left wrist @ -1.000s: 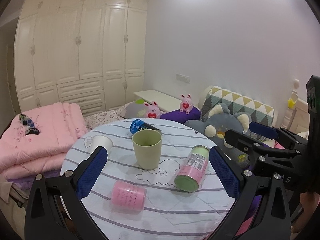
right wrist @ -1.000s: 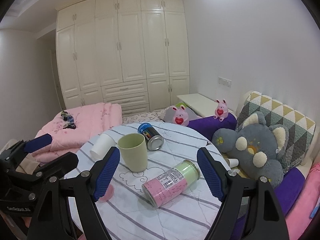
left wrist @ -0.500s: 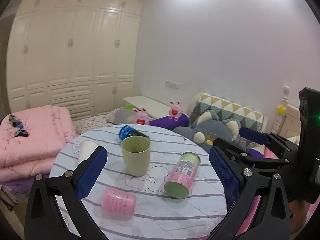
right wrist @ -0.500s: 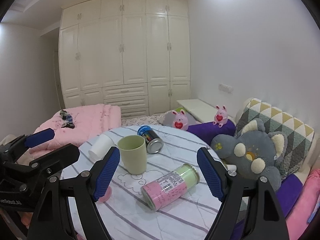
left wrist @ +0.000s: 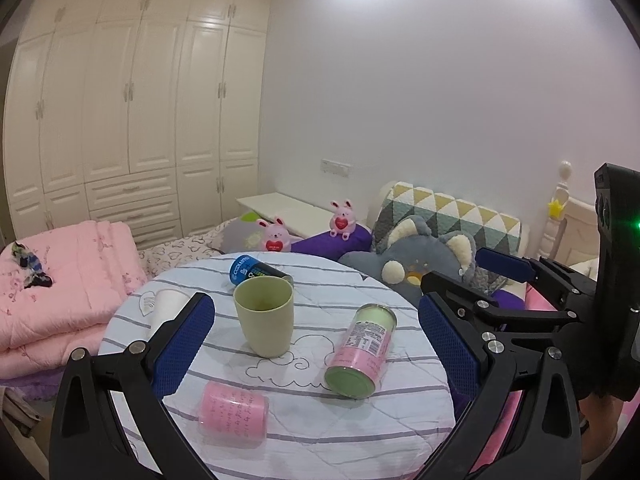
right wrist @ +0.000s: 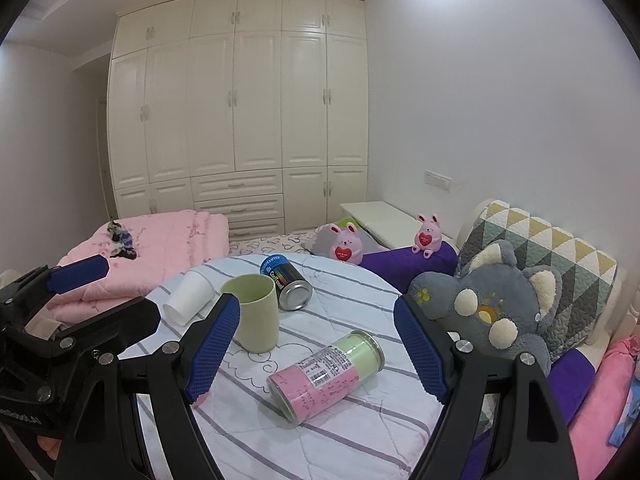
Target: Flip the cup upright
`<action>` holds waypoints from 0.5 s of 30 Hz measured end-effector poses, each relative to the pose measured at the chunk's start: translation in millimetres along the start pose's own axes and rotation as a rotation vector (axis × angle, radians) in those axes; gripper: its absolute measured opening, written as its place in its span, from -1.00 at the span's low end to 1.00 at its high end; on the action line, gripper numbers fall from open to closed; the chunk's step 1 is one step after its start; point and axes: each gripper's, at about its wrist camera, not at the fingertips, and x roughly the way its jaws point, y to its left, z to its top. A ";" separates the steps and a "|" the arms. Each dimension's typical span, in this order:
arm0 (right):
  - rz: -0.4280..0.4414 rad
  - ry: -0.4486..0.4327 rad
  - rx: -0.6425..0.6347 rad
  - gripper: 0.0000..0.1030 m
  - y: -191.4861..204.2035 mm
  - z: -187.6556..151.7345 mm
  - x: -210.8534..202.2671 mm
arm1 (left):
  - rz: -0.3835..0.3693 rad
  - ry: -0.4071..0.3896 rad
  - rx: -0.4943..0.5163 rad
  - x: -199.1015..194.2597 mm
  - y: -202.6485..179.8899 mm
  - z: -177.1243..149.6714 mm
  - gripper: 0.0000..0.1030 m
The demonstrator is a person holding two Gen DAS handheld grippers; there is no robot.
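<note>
Both grippers have drawn back and risen: left gripper (left wrist: 316, 340) and right gripper (right wrist: 316, 344) gape wide, empty. The green cup (left wrist: 264, 320) stands upright at frame centre, so the flip looks finished.

We've got a round bench (left wrist: 400, 432) here under a quilted white cloth with grey stripes and a cloud outline. On it, the green cup (left wrist: 264, 320) stands upright near the middle. Just behind it a blue can (left wrist: 252, 272) lies on its side. To the left, a white paper cup (right wrist: 188, 296) lies tipped over. Nearer us, a pink-and-green canister (left wrist: 362, 350) and a pink cup (left wrist: 234, 408) both lie on their sides, well apart.
</note>
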 end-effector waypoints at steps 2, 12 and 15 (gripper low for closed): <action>0.000 0.001 -0.001 0.57 0.1 -0.1 0.7 | 0.005 0.002 -0.001 0.1 0.0 0.1 1.00; 0.003 0.020 0.003 0.57 0.4 -1.1 4.5 | 0.027 0.006 0.018 0.3 -0.7 -1.5 1.00; 0.001 0.022 0.002 0.57 0.2 -1.1 4.8 | 0.043 -0.013 0.027 -1.3 -1.7 -2.2 1.00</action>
